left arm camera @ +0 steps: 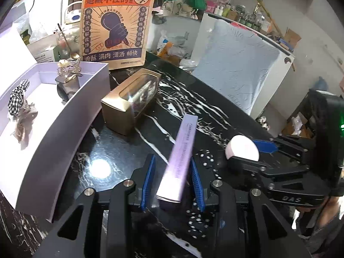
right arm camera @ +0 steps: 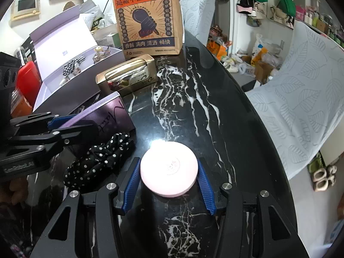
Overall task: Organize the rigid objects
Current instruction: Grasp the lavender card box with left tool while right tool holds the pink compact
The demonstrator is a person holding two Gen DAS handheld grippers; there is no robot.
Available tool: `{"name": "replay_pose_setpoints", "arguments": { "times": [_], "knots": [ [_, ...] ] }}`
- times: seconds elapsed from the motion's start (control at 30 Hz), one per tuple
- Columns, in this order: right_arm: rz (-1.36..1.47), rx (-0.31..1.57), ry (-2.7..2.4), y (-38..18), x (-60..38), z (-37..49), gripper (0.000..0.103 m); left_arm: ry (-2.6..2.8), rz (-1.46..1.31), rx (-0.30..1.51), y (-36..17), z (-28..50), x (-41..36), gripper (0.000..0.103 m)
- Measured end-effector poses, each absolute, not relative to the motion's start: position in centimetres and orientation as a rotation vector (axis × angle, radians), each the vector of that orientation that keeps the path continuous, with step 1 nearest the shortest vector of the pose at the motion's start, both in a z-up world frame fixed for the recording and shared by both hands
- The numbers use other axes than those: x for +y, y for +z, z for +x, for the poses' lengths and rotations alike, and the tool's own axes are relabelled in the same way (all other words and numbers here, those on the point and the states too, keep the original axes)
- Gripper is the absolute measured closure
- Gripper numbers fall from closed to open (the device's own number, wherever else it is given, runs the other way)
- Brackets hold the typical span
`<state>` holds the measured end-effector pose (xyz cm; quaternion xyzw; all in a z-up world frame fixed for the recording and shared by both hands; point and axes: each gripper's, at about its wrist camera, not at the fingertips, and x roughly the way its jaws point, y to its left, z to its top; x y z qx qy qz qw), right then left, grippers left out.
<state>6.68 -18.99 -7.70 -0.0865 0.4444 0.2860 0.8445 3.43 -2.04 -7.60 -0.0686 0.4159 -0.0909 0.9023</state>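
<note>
- While the left gripper (left arm camera: 173, 178) straddles a thin purple box (left arm camera: 179, 157) standing on edge on the black marble table (left arm camera: 204, 99), a gap shows between box and pads, so nothing is clamped.
- Right gripper (right arm camera: 168, 182) is closed on a pink round case (right arm camera: 168, 169) on the table, both blue pads against its rim.
- Dotted scrunchie (right arm camera: 96, 159) lies just left of the case.
- Gold box (left arm camera: 131, 103) sits beside the open white tray (left arm camera: 64, 116).
</note>
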Motion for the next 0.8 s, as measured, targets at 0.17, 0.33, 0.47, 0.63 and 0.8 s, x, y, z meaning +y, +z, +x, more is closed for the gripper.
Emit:
{"name": "replay_pose_setpoints", "arguments": {
  "times": [0.17,0.33,0.47,0.63,0.8],
  "knots": [
    [-0.177,0.939,0.605,-7.7,-18.8,6.8,0.052,-0.198,-0.162,0.883,-8.2,3.8,-1.8,0.088],
    [-0.162,0.95,0.605,-7.6,-18.7,6.7,0.052,-0.177,-0.137,0.869,-7.6,3.4,-1.9,0.088],
    [-0.153,0.942,0.602,-7.2,-18.8,6.5,0.052,-0.177,-0.137,0.851,-6.8,2.7,-1.7,0.088],
    [-0.157,0.92,0.608,-6.3,-18.3,6.1,0.052,-0.161,-0.145,0.841,-5.9,2.0,-1.0,0.088],
    [-0.167,0.891,0.634,-5.3,-17.1,5.4,0.052,-0.145,-0.132,0.815,-5.1,0.9,-0.4,0.088]
  ]
}}
